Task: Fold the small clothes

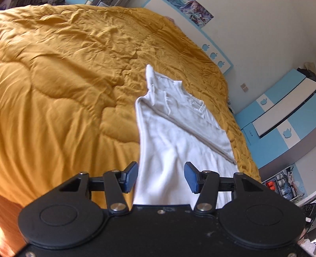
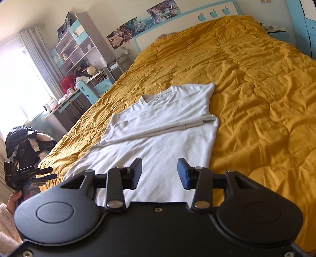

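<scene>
A white T-shirt lies flat on the mustard-yellow quilt, collar toward the headboard, with one side and its sleeve folded in over the body. It also shows in the left wrist view, seen from its hem end. My left gripper is open and empty, hovering over the shirt's hem near its left edge. My right gripper is open and empty above the lower part of the shirt. The left gripper also shows at the far left of the right wrist view, beside the bed.
The quilt covers the whole bed. A blue and white headboard and posters stand at the far end. A cluttered desk and shelves are left of the bed, a blue cabinet on the other side.
</scene>
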Tool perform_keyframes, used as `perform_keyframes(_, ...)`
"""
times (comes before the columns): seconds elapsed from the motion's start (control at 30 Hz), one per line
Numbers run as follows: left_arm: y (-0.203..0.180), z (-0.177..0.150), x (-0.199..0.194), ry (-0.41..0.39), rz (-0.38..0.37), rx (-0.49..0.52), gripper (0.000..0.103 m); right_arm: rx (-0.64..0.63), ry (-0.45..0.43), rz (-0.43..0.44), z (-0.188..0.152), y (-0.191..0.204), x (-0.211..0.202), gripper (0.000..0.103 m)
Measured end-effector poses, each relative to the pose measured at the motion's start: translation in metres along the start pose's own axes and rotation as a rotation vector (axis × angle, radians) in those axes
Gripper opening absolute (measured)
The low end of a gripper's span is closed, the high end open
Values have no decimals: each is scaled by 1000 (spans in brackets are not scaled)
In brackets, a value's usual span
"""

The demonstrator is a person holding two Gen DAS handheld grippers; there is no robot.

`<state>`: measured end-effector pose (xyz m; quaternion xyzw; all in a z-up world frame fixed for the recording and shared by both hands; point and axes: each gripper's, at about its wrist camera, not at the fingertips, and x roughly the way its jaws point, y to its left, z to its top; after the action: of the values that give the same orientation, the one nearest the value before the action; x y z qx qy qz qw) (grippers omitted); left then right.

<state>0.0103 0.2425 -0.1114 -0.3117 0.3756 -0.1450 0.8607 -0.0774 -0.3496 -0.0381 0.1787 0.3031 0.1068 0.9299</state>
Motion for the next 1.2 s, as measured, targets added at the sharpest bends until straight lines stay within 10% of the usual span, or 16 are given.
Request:
perform_keyframes(0.93, 48, -55, 46, 193, -220, -231, 46, 161, 292, 137, -88, -42, 31, 47)
perform_keyframes(1.0, 47, -55, 43, 199, -214, -232, 42, 169, 300, 133, -86, -43, 32, 48)
perform_keyframes(1.07, 47, -55, 40, 198, -201, -224, 8, 169, 302, 126, -86, -41, 33, 48)
perform_keyframes(1.2, 52, -51, 43, 200, -210, -252, 5, 101, 309, 92, -84, -33, 34, 26)
